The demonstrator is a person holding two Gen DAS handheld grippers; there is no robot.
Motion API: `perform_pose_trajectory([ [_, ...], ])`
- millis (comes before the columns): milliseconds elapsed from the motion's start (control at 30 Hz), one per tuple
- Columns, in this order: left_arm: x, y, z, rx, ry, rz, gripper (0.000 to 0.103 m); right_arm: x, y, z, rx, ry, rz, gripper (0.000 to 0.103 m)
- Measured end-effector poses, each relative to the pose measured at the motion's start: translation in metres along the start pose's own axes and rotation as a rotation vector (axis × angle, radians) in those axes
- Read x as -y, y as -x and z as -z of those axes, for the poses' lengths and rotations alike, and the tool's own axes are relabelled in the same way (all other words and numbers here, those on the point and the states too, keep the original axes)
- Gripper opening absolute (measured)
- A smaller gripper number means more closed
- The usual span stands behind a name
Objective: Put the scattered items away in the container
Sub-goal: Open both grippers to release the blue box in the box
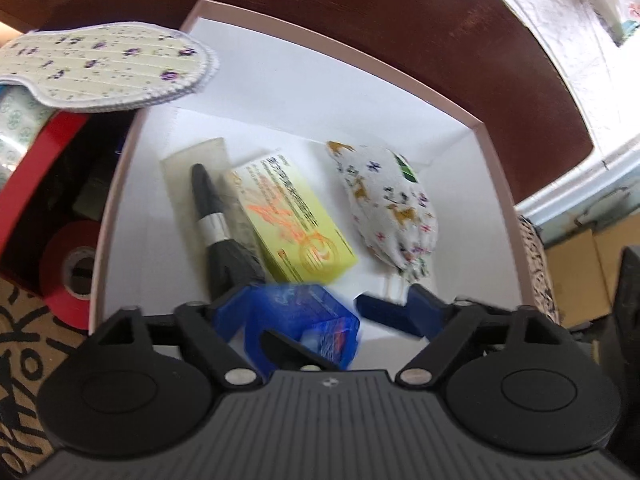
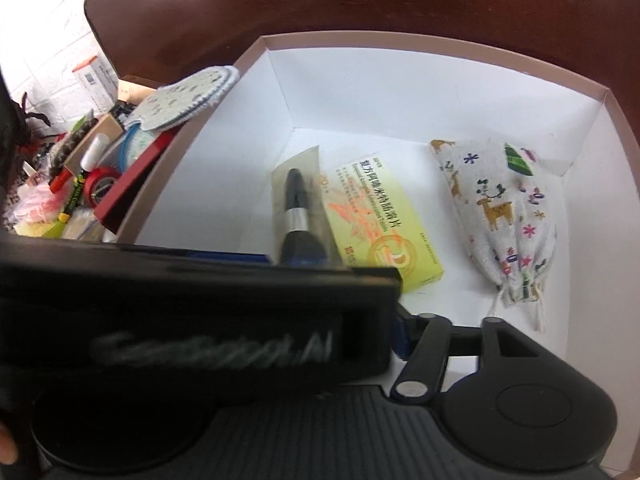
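Observation:
The container point(image 1: 496, 168) is a pink-rimmed white box point(image 2: 440, 46). In it lie a yellow medicine box point(image 1: 296, 220) point(image 2: 380, 224), a black pen in a clear sleeve point(image 1: 212, 216) point(image 2: 296, 208) and a printed cloth pouch point(image 1: 392, 208) point(image 2: 496, 216). My left gripper point(image 1: 308, 308) hangs over the box's near end, open; a blurred blue translucent case point(image 1: 304, 320) sits by its left finger, apart from the right one. My right gripper point(image 2: 320, 320) is also over the box. A blurred black case with silver lettering point(image 2: 200, 320) lies across it and hides its left finger.
A floral quilted pad point(image 1: 100, 68) rests over the container's left rim and a red box point(image 1: 36, 176) that holds a red tape roll point(image 1: 72, 268). Loose clutter point(image 2: 80, 168) lies further left. All of it stands on a dark wooden table point(image 1: 360, 12) with a patterned mat point(image 1: 20, 340).

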State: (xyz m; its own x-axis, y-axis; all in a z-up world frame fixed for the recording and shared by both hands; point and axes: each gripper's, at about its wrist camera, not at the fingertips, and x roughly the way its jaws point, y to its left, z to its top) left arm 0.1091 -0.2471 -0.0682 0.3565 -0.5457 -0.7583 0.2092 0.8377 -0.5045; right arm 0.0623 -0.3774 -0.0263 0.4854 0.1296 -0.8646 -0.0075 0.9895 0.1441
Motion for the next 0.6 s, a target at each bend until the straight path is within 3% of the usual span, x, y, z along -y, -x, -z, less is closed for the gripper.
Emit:
perform_pose_trajectory([
  [33, 0.001, 0.001, 0.000, -0.003, -0.002, 0.013, 0.101, 0.002, 0.001, 0.001, 0.004, -0.004, 0.015, 0.087],
  [67, 0.001, 0.003, 0.001, -0.007, -0.003, 0.033, 0.103, 0.004, 0.002, 0.003, 0.011, -0.009, 0.029, 0.094],
  [200, 0.005, 0.008, 0.005, -0.019, 0.012, 0.042, 0.103, 0.011, 0.009, 0.009, 0.010, -0.028, 0.034, 0.102],
  [600, 0.005, 0.022, 0.019, -0.001, 0.042, 0.069, 0.103, -0.006, 0.019, 0.022, 0.012, -0.065, 0.053, 0.102],
])
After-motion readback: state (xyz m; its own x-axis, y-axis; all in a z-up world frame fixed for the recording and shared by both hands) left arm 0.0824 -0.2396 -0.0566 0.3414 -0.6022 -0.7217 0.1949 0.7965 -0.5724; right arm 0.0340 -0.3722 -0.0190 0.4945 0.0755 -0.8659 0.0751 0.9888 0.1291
